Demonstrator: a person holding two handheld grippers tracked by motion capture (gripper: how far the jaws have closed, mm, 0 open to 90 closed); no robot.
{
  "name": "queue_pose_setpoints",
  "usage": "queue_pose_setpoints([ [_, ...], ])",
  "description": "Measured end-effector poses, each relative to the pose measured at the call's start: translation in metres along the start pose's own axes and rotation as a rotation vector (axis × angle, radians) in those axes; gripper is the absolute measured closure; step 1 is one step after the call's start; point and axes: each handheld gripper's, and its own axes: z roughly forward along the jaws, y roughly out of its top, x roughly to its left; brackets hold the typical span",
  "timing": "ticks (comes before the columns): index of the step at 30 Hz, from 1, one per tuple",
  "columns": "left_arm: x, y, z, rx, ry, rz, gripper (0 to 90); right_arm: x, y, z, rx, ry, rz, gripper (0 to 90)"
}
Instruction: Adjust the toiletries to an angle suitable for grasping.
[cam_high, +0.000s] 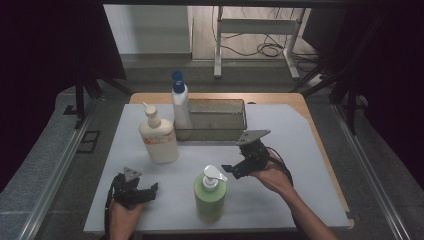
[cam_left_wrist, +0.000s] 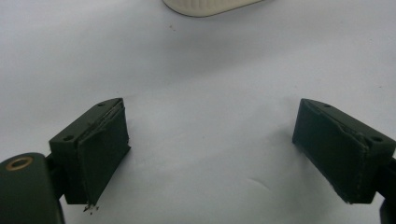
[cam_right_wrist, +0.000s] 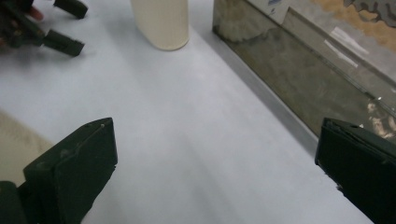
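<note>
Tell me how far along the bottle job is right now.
Looks done: one blue-capped bottle stands in the clear bin. In hand: nothing. The right gripper is open beside the green pump bottle, seemingly reaching for it; the left gripper rests open on the white mat. Probably left: the green bottle and the cream pump bottle, both outside the bin.

Open mat (cam_high: 280, 200) right of the green pump bottle (cam_high: 210, 195); cream bottle (cam_high: 158, 137) and clear bin (cam_high: 212, 120) (blue-capped bottle (cam_high: 180, 105) inside) block the far side.
</note>
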Motion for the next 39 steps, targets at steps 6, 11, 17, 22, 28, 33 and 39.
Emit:
queue_pose_setpoints([
  [6,0.000,0.000,0.000,0.003,0.000,0.008,10.0,0.006,-0.014,-0.010,0.009,0.012,-0.011,0.0],
  [11,0.000,0.000,0.000,0.001,0.001,0.005,10.0,0.009,-0.027,-0.018,0.011,0.013,-0.008,0.0],
  [17,0.000,0.000,0.000,0.000,0.000,0.001,10.0,0.014,-0.038,-0.024,0.004,0.037,0.006,0.0],
  [22,0.000,0.000,0.000,0.003,0.000,0.004,10.0,0.026,-0.045,-0.028,0.014,0.065,-0.018,0.0],
  [28,0.000,0.000,0.000,0.003,0.000,0.004,10.0,0.041,-0.050,-0.032,0.014,0.102,-0.033,0.0],
  [33,0.000,0.000,0.000,0.003,0.000,0.005,10.0,0.054,-0.048,-0.034,-0.002,0.127,-0.061,0.0],
  [39,0.000,0.000,0.000,0.004,0.000,0.005,10.0,0.071,-0.042,-0.032,-0.025,0.168,-0.096,0.0],
])
